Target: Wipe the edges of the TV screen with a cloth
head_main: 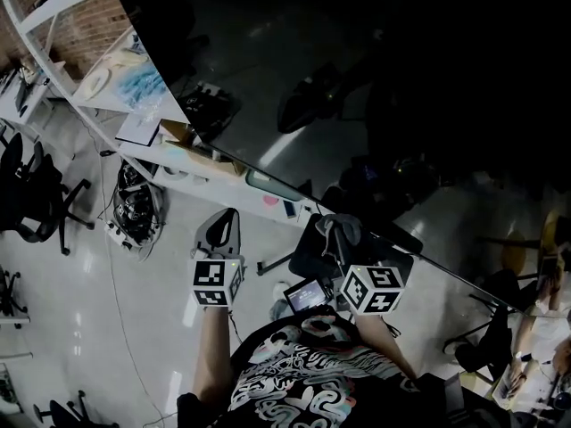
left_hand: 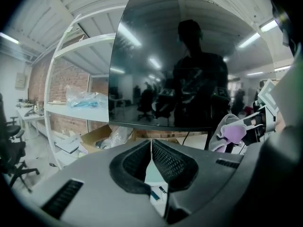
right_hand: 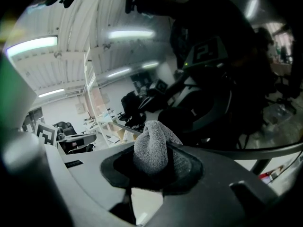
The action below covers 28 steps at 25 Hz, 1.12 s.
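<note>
- Jaws of the right tool (right_hand: pixel 151 167) are clamped on a grey cloth (right_hand: pixel 150 148). The cloth is bunched into a rounded peak that stands up past the pads.
- In the head view, the right tool (head_main: pixel 337 232) is held up at the lower edge of the dark TV screen (head_main: pixel 357 87), with the cloth (head_main: pixel 344 227) at its tip. Whether the cloth touches the edge cannot be told.
- In the right gripper view, the TV screen (right_hand: pixel 213 79) fills the upper right, and its lower edge is seen running across behind the cloth.
- The left tool (left_hand: pixel 151 162) is closed, its ribbed pads meeting at the tips, and nothing is held between them.
- In the head view, the left tool (head_main: pixel 223 228) is held to the left of the right one and well apart from it. It sits below the screen's lower edge, over the pale floor (head_main: pixel 80 310).
- In the left gripper view, the TV screen (left_hand: pixel 156 46) is faced from below its lower edge, and a person's dark outline is reflected in it. The cloth (left_hand: pixel 232 131) is seen at the right, under the screen's lower edge.
- White shelving (left_hand: pixel 75 111) stands to the left of the screen, with a cardboard box (left_hand: pixel 94 137) on its lower level.
- Office chairs (head_main: pixel 31 194) are seen on the floor at the far left of the head view.
</note>
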### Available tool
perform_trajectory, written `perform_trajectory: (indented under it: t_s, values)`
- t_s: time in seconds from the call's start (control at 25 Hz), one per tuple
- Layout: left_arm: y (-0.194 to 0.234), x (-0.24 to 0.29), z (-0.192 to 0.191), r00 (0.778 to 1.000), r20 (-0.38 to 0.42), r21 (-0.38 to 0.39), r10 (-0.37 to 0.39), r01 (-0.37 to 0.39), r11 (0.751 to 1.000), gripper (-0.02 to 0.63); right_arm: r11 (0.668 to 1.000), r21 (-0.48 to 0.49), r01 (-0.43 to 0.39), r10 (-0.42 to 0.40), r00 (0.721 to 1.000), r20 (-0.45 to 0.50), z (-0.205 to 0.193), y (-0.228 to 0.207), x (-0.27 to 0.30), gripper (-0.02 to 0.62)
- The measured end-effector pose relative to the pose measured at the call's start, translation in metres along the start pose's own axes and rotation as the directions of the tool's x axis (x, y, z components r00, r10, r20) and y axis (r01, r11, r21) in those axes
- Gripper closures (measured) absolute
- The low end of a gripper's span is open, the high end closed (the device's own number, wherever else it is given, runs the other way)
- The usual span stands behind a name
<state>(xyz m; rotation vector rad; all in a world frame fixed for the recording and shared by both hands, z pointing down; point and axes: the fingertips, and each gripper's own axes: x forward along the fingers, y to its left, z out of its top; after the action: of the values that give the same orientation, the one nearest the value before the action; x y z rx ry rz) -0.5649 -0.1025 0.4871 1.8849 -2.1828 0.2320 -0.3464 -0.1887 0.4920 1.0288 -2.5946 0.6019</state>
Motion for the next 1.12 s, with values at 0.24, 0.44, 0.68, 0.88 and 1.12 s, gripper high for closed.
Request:
perform_trajectory:
  t_s: [0.24, 0.44, 0.68, 0.88, 1.12]
  values:
    - [0.015, 0.014, 0.001, 1.0, -0.006, 0.011, -0.02, 0.02, 1.0, 0.581, 1.0, -0.023, 0.008, -0.007, 1.0, 0.013, 0.005, 0.011, 0.012, 0.446]
    - [0.015, 0.017, 0.002, 0.999, -0.011, 0.019, -0.049, 0.049, 0.999, 0.581, 1.0, -0.007, 0.026, -0.025, 1.0, 0.001, 0.001, 0.014, 0.011, 0.446]
    - [0.018, 0.037, 0.014, 0.995, -0.005, 0.039, -0.104, 0.104, 0.994, 0.583, 0.999, -0.005, 0.053, -0.053, 0.999, 0.0, 0.005, 0.018, 0.019, 0.446]
    - [0.033, 0.047, 0.019, 0.984, -0.013, 0.048, -0.178, 0.178, 0.983, 0.581, 0.996, 0.048, 0.07, -0.07, 0.998, -0.007, 0.006, 0.023, 0.026, 0.446]
    - [0.05, 0.061, 0.024, 0.973, -0.03, 0.052, -0.231, 0.232, 0.971, 0.581, 0.991, 0.067, 0.115, -0.114, 0.993, -0.012, 0.009, 0.028, 0.033, 0.446]
